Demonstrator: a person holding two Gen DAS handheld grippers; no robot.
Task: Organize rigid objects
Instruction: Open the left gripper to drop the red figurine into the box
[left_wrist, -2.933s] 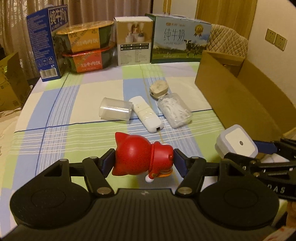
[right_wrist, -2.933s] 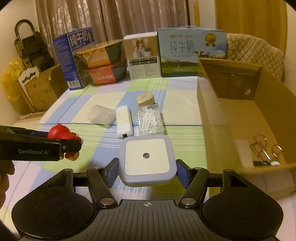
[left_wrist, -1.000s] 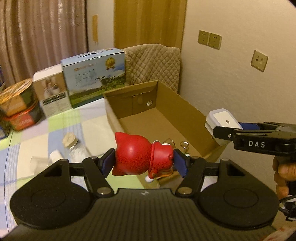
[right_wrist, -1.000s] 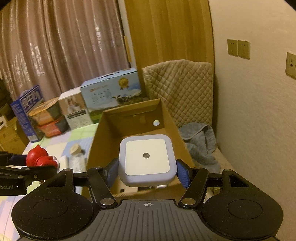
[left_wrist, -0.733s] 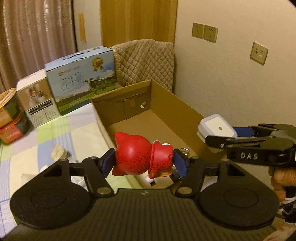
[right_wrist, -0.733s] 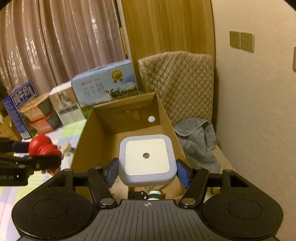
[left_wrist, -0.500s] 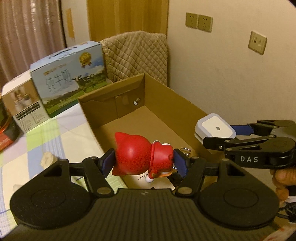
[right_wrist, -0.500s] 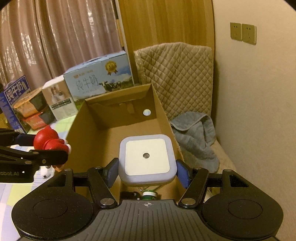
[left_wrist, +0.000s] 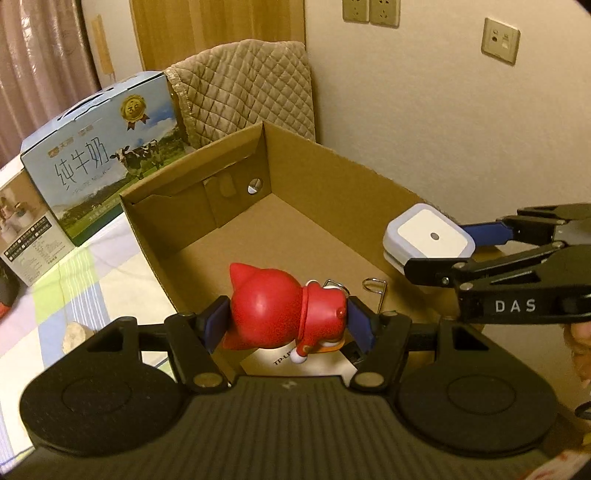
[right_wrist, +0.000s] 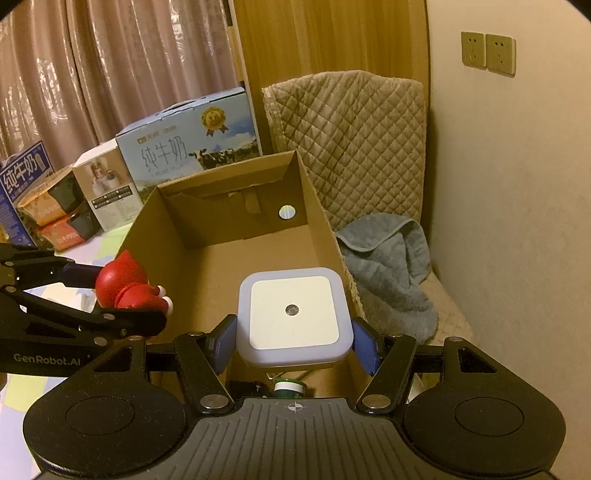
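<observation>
- The left tool (left_wrist: 288, 323) was clamped on a glossy red plastic cat-eared figurine (left_wrist: 284, 314), its blue pads pressing the head on one side and the body on the other, so the toy lay sideways across the gap.
- The right tool (right_wrist: 293, 341) was clamped on a square white plastic night light with a pale lilac rim (right_wrist: 293, 317), gripped by its two opposite edges with the flat face up; that hold likely kept the small sensor dot clear of the pads.
- Both loads hung above the open brown cardboard box (left_wrist: 332, 177), just ahead of and below each tool; neither touched its floor or walls. The night light sat to the right of the left tool, over the box's near right wall.
- Beneath the left tool's load, a white printed carton (left_wrist: 295, 363) and a wire clip (left_wrist: 375, 284) already lay on the box floor, so I judged this the drop-in step.
- A blue milk carton (left_wrist: 96, 155) stood on the checked surface (left_wrist: 62, 284) beyond and to the left of the left tool, outside the box.
</observation>
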